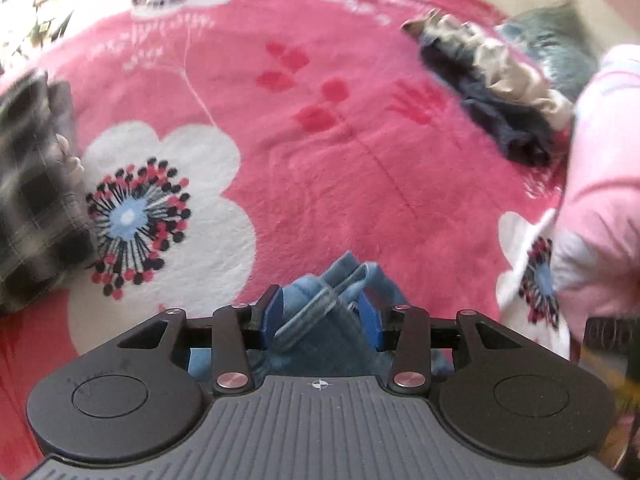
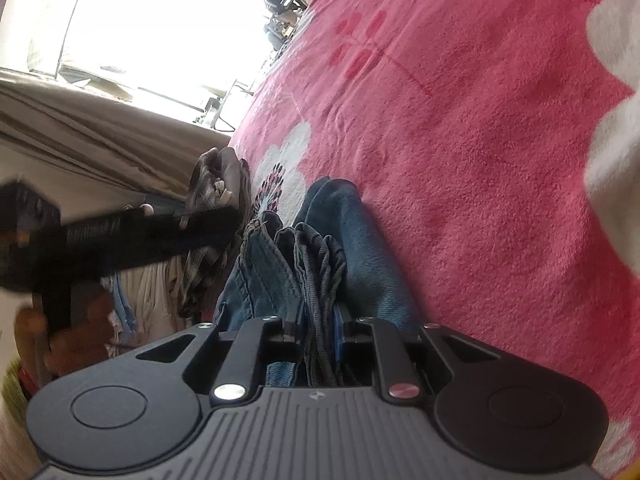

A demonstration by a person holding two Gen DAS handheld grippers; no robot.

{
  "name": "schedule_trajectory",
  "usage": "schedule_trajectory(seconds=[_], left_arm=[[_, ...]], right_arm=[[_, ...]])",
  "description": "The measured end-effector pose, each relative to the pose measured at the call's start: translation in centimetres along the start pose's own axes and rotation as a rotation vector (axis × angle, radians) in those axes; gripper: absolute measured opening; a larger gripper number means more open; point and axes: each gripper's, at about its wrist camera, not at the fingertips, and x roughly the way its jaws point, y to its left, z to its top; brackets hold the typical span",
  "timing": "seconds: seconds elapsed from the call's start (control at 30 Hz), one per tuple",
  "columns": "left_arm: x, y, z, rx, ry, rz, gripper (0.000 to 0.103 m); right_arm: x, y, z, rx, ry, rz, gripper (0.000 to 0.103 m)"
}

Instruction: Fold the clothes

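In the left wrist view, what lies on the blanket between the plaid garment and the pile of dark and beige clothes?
Nothing lies there. The left wrist view shows only bare pink blanket between the plaid garment and the pile of clothes.

Blanket (image 1: 320, 152): pink fleece, fuzzy matt nap, printed white flowers. Jeans (image 2: 360, 240) on blanket: blue denim, coarse weave, stitched seams. Plaid shirt (image 1: 32, 208) at blanket's left edge: soft woven cloth. Left gripper (image 1: 320, 312), right gripper (image 2: 318, 332): matt black plastic, ribbed grey housing, shiny metal rivets, blue pads.
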Motion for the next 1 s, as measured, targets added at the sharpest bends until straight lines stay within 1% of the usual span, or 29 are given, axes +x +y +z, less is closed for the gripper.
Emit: schedule_trajectory(seconds=[0.1,0.17,0.37,0.43,0.47,0.57,0.77,0.87,0.9,1.0], left_arm=[[1.5,-1.2,0.7,0.01,0.071,0.087,0.043],[2.3,-1.8,0.6,0.039,0.105,0.133,0.043],[3.5,-3.3,0.1,0.08,0.135,0.226,0.043],[3.4,-3.4,0.3,0.073,0.132,0.226,0.04],[3.5,-3.2,0.8,0.071,0.133,0.22,0.035],[3.1,-2.8,0.6,0.066,0.136,0.205,0.025],[2.4,-1.9,0.1,0.051,0.138,0.185,0.02],[1.9,-2.2,-0.5,0.093,0.121,0.187,0.011],[1.3,-2.4,-0.7,0.12,0.104,0.182,0.009],[-0.5,-3.0,-1.4,0.196,0.059,0.156,0.008]], right_arm=[[0.0,0.1,-0.1,-0.019,-0.003,-0.002,0.017],[0.0,0.1,-0.1,-0.028,-0.005,-0.003,0.017],[0.1,0.1,-0.3,-0.035,-0.014,0.001,0.018],[0.0,0.0,-0.4,-0.032,-0.015,0.006,0.018],[0.0,0.0,-0.4,-0.03,-0.014,0.01,0.018],[0.1,-0.5,-0.2,-0.008,-0.01,0.025,0.021],[0.2,-1.0,-0.1,0.018,-0.005,0.047,0.021],[0.2,-0.9,0.1,0.008,-0.008,0.053,0.021],[0.2,-0.9,0.1,0.003,-0.01,0.055,0.02],[0.1,-1.1,0.2,0.014,-0.011,0.079,0.019]])
